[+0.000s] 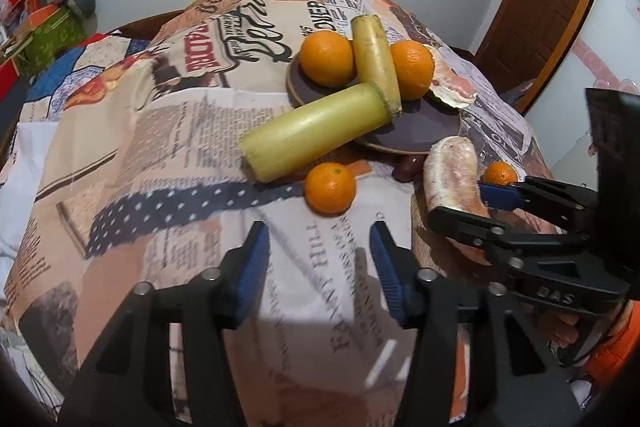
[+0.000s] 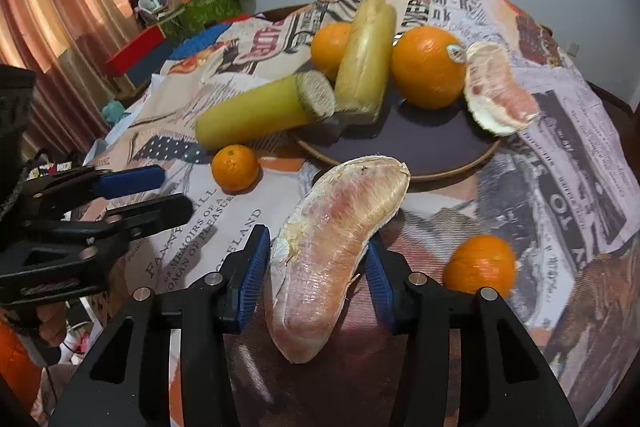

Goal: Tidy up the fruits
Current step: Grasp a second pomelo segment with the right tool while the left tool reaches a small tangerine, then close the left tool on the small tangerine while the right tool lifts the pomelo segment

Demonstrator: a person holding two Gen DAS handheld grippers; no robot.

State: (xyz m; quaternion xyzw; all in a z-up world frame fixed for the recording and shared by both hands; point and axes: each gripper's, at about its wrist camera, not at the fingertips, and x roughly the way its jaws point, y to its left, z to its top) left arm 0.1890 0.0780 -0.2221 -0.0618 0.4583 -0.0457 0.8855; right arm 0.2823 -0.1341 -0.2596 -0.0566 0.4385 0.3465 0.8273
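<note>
Right wrist — right gripper (image 2: 316,267) clamps pomelo segment (image 2: 332,247).

Black tongs (image 1: 320,227), blue ribbed pads (image 1: 256,267), silver screws, orange sleeve (image 1: 616,343)

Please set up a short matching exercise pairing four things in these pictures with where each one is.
Things:
1. long pomelo segment
2. large orange with sticker
3. small mandarin
4. left claw

Places:
A. on the dark plate
B. on the cloth beside the plate
C. between the right claw pads
D. above the cloth, nothing in it

Pairs: 1-C, 2-A, 3-B, 4-D
</note>
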